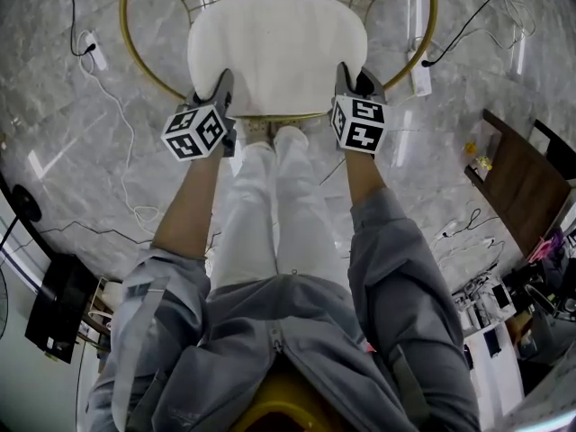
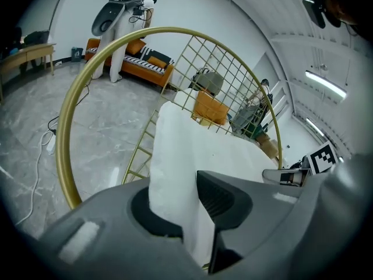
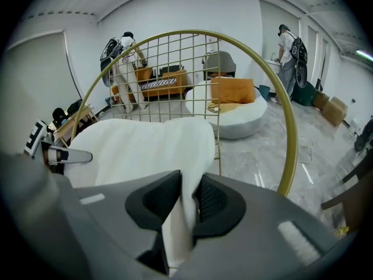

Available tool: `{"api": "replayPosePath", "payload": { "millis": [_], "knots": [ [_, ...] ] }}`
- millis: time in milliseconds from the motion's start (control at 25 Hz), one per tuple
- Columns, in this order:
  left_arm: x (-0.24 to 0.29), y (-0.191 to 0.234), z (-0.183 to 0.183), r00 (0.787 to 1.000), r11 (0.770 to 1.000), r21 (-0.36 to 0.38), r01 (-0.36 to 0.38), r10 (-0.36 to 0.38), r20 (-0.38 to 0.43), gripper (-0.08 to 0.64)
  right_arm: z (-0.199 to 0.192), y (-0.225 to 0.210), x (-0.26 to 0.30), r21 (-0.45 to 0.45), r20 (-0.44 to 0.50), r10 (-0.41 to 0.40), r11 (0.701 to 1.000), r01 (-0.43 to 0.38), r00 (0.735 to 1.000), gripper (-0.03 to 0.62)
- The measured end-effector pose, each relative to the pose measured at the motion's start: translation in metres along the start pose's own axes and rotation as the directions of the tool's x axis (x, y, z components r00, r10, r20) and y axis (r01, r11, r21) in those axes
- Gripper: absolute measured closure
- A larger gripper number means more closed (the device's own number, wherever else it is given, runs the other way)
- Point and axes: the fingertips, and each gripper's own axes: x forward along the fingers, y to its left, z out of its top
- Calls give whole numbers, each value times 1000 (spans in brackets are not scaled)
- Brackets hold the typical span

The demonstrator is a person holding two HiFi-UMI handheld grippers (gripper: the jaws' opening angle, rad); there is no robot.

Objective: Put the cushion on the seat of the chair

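Two grippers: one is held in each hand, each with a marker cube. The left gripper (image 1: 221, 93) is set at the near left corner of the cushion (image 1: 277, 48), the right gripper (image 1: 356, 84) at its near right corner.
Left fingers: these are clamped on the cushion's edge, and white fabric is pinched against the dark ribbed pad (image 2: 218, 200).
Right fingers: these are also clamped on the cushion, with a fold of white fabric squeezed against the ribbed pad (image 3: 211, 203).
Cushion: it is white and padded, and is spread flat inside the gold hoop of the chair (image 2: 65, 156), over the seat. Whether it rests fully on the seat cannot be told.
Cushion edges: the near edge is held between the two grippers. The far edge lies close to the gold wire grid of the chair back. The side edges sit inside the hoop, with gaps to it on both sides.
Chair front: the person's legs (image 1: 274, 205), in white trousers, are seen just beside the chair's front edge.
Open room: grey marble floor (image 1: 72, 133) is seen all around the chair.
Floor obstacles: a white cable (image 1: 121, 124) trails on the left, and a power strip (image 1: 419, 77) lies near the chair on the right.
Further right: a wooden table (image 1: 522, 187) stands well apart from the chair.
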Motion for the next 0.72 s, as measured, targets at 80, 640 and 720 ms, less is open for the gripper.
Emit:
{"api": "replayPosePath", "payload": {
  "millis": [80, 640, 720],
  "knots": [
    [5, 4, -4, 999, 1000, 12, -20, 20, -30, 465, -2, -2, 5, -9, -23, -17, 1000, 17, 1000, 517],
    [-9, 28, -1, 952, 937, 213, -277, 298, -69, 60, -7, -25, 3, -70, -52, -194, 979, 190, 980, 276],
    [-21, 35, 5, 943, 927, 203, -315, 329, -39, 60, -6, -26, -3, -60, -42, -200, 979, 197, 979, 278]
  ]
}}
